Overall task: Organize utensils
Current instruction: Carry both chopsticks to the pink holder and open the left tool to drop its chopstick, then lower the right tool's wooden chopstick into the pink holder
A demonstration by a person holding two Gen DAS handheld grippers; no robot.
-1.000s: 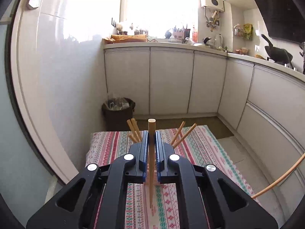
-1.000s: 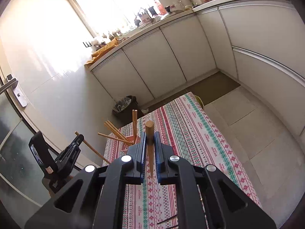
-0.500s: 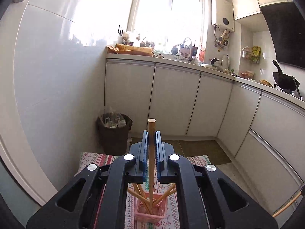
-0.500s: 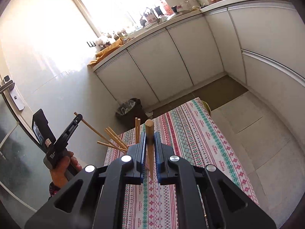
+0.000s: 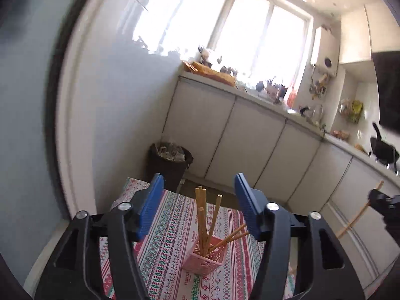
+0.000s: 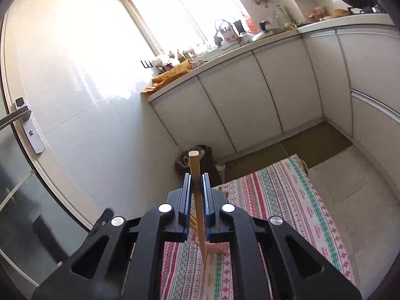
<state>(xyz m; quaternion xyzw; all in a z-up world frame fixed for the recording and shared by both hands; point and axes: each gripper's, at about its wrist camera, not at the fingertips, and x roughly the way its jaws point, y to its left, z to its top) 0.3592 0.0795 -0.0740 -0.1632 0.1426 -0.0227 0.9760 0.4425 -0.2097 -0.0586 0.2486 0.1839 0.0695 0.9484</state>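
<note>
Left hand-held gripper (image 5: 198, 206), clamped on a chopstick a second ago, is now opening with nothing between its jaws; that stick stands with the others in the pink basket (image 5: 205, 258) on the tabletop (image 5: 162, 245). Right hand-held gripper (image 6: 196, 200) still pinches its chopstick (image 6: 196, 187), a grip only its own view shows closely.

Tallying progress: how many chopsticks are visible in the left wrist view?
7 chopsticks: six standing in the pink basket, one in the right gripper at right; overlaps may hide more.

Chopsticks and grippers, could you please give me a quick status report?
Left gripper opening, nothing between its pads. Right gripper shut on one chopstick. Other chopsticks stand in pink basket on table. Nothing in the way.
</note>
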